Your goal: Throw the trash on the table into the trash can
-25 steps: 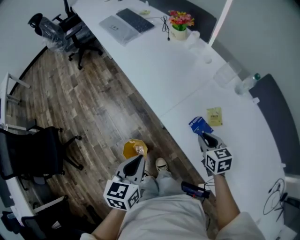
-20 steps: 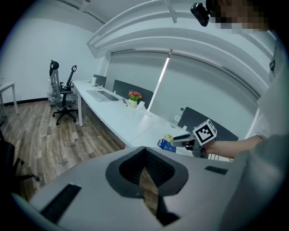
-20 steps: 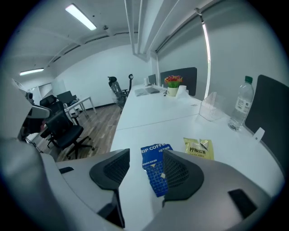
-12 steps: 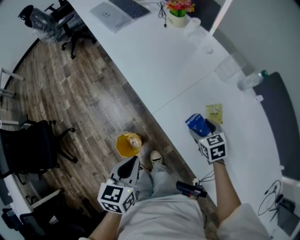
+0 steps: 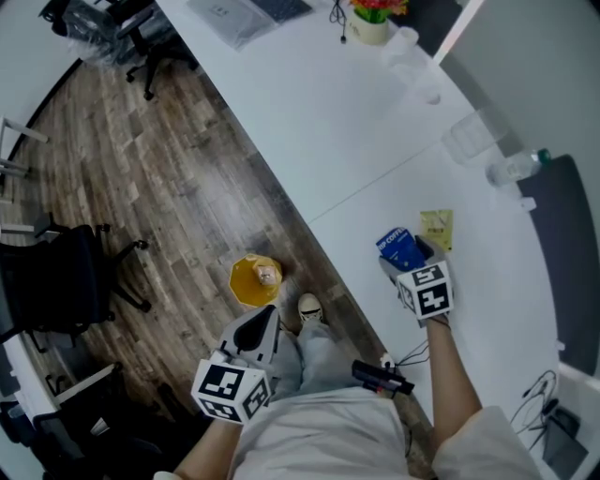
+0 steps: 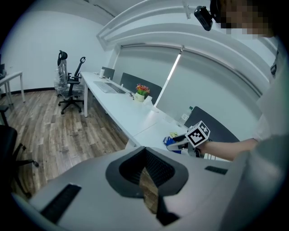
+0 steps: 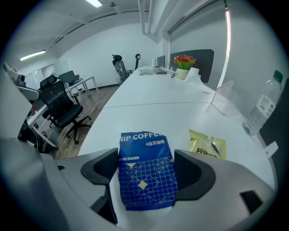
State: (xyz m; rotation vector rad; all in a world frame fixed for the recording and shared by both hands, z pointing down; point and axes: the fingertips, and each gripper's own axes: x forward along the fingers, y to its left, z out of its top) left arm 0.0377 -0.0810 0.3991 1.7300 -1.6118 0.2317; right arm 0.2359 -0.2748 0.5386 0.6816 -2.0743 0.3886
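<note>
A blue coffee packet point(image 5: 401, 249) lies flat on the white table point(image 5: 309, 122), near its front edge. My right gripper point(image 5: 409, 260) points down at it. Its jaws have just been opening and stand wide, with the blue packet point(image 7: 146, 171) lying between them on the table. A yellow packet point(image 5: 437, 228) lies just beyond, to the right point(image 7: 207, 147). The yellow trash can point(image 5: 255, 280) stands on the wooden floor with some trash in it. My left gripper point(image 5: 265, 321) hangs over the floor close to the can, shut and holding nothing point(image 6: 146, 169).
A water bottle point(image 5: 514, 169) and a clear container point(image 5: 466, 139) stand further along the table, and a flower pot point(image 5: 372, 21) is at the far end. Black office chairs point(image 5: 56, 291) stand at the left. The person's shoe point(image 5: 309, 307) is beside the can.
My right gripper has come down over the blue packet and its jaws have spread wide around it. My left gripper has sunk a little toward the floor.
</note>
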